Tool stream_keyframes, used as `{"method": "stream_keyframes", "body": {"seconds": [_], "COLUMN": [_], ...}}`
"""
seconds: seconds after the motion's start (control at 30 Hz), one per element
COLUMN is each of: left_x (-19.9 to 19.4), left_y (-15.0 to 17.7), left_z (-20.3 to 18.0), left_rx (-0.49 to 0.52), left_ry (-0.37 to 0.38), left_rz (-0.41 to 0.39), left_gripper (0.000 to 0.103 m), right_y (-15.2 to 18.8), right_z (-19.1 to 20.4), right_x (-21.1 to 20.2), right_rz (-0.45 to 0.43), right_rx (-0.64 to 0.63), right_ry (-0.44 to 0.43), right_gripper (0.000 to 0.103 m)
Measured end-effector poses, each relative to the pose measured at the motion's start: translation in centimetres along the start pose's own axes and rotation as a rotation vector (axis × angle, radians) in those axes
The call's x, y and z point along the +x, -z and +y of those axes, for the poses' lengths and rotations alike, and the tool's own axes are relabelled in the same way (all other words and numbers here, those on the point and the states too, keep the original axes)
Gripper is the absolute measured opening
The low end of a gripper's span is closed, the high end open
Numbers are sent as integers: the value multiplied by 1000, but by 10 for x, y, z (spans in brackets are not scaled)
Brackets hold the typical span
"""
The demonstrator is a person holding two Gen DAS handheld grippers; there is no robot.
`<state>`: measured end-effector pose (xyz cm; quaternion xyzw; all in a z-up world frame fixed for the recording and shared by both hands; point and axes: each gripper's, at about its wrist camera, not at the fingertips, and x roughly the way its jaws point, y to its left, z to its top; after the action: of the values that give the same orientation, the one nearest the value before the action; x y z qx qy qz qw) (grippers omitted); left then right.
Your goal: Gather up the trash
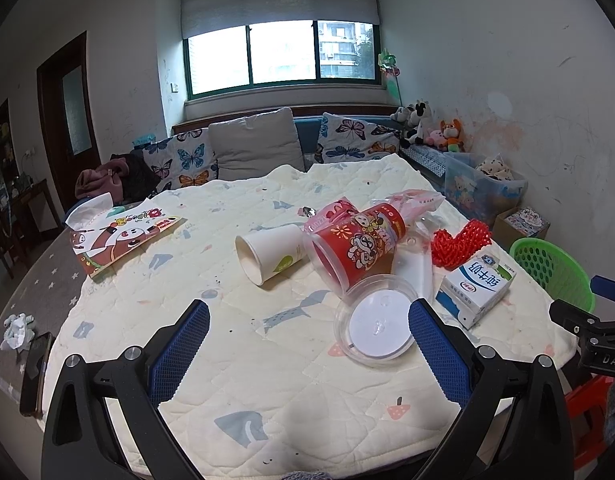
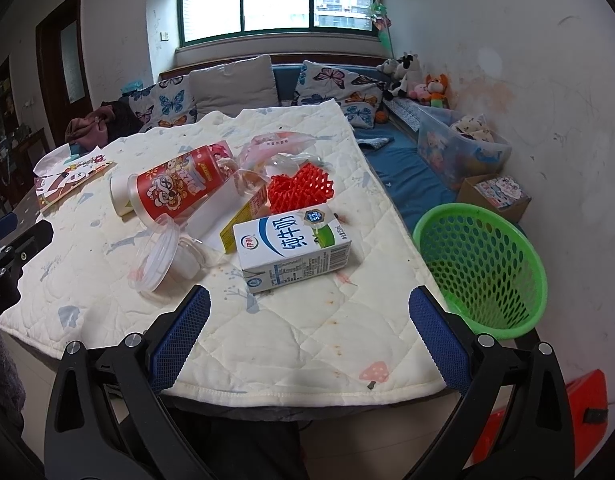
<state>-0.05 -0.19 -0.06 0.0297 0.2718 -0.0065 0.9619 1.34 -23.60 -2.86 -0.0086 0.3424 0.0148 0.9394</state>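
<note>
Both grippers hang wide open & empty near the table's front edge: the right gripper [image 2: 309, 336] lines up w/ the milk carton [image 2: 292, 249], the left gripper [image 1: 309, 346] w/ the clear plastic lid [image 1: 374, 328]. Trash is bunched mid-table: carton nearest the right edge, red printed tub [image 2: 175, 188] on its side, paper cup [image 1: 269, 252], red foam net [image 2: 300, 190], and a clear bag behind (contents hard to tell). I'd close across the carton's short sides, lift clear, then swing right over the open edge into the green basket [image 2: 481, 266] just beside the table, where nothing blocks the path.
</note>
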Motion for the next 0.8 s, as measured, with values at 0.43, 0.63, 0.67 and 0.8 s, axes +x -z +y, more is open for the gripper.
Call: {"method": "stream_keyframes", "body": {"seconds": [0.43, 0.63, 0.67, 0.8], "left_x": [9, 10, 9, 9], "left_y": [-6, -6, -5, -5], "left_z": [2, 2, 2, 2], "left_rx": [0, 0, -1, 0], "left_ry": [-1, 0, -1, 0], "left_rz": [-2, -2, -3, -3], "left_gripper": [97, 97, 97, 97], "right_y": [-2, -2, -2, -2], "right_z": [-1, 0, 0, 0], "right_x": [1, 3, 4, 4], "right_rz": [0, 3, 4, 4], "right_rx": [4, 9, 7, 9], "right_ry": [-2, -4, -4, -6], "right_gripper": [99, 99, 99, 99]}}
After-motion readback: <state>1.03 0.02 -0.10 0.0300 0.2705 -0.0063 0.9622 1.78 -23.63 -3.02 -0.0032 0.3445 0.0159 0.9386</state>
